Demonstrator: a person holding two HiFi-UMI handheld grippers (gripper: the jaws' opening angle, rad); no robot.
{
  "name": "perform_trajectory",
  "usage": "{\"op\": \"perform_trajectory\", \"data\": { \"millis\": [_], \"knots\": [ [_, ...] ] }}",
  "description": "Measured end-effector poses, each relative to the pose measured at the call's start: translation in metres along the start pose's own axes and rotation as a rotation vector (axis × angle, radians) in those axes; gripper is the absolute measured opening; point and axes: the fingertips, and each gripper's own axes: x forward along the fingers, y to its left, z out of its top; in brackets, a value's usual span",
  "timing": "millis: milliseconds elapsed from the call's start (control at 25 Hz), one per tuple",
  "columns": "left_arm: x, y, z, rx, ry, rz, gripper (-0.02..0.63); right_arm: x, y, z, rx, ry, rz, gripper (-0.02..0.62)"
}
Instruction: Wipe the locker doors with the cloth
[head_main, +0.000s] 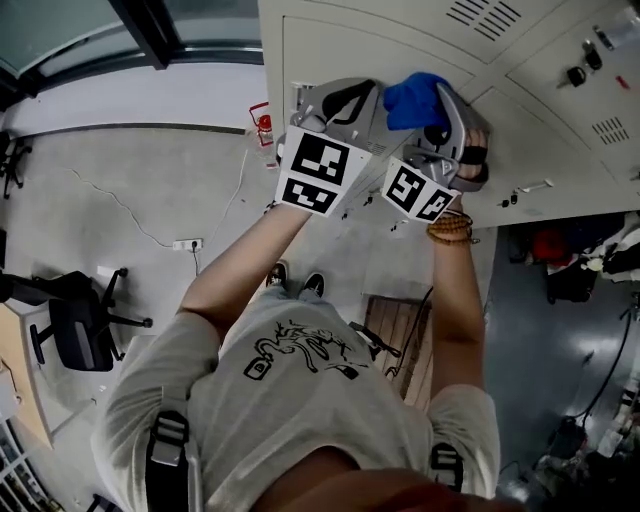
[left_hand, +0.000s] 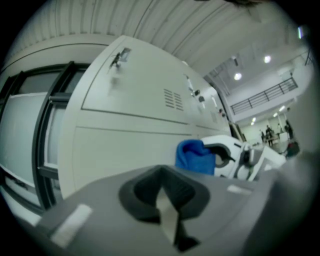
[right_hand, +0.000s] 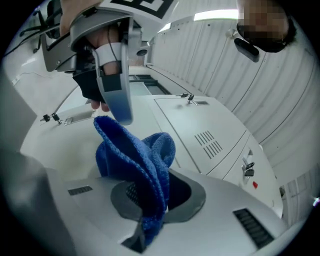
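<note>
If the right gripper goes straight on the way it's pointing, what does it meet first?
Probably the locker door: the blue cloth held by the right gripper would press on it first, though depth is unclear.

Person: grey short-sleeved T-shirt (head_main: 330, 410) bearing a black dragon-like graphic (head_main: 300, 352); dark shoulder straps (head_main: 168, 455) with grey buckles; brown beaded bracelet (head_main: 452, 227) at the right wrist; dark shoes (head_main: 297, 281) with pale trim. Left gripper (left_hand: 167, 207) and right gripper (right_hand: 150, 210): pale grey shells, dark grey throats, cubes (head_main: 315, 172) faced with black-and-white square markers.
</note>
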Motion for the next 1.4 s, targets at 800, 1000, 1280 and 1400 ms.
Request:
{"op": "perform_trajectory", "data": {
  "millis": [800, 1000, 1280, 1400],
  "knots": [
    [-0.039, 0.051, -0.037, 0.005, 0.074, 0.089, 0.002, -0.002, 0.081, 0.029, 0.192, 0.032, 0.1, 0.029],
    [-0.049, 0.053, -0.045, -0.005, 0.081, 0.083, 0.002, -0.005, 0.078, 0.031, 0.393, 0.083, 0.185, 0.029],
    [-0.065, 0.036, -0.045, -0.089, 0.065, 0.046, 0.002, -0.044, 0.052, 0.057, 0.984, 0.098, 0.332, 0.029],
    [-0.084, 0.022, -0.038, -0.102, 0.054, 0.016, 0.002, -0.076, 0.041, 0.068, 1.263, 0.128, 0.352, 0.029]
  ]
}}
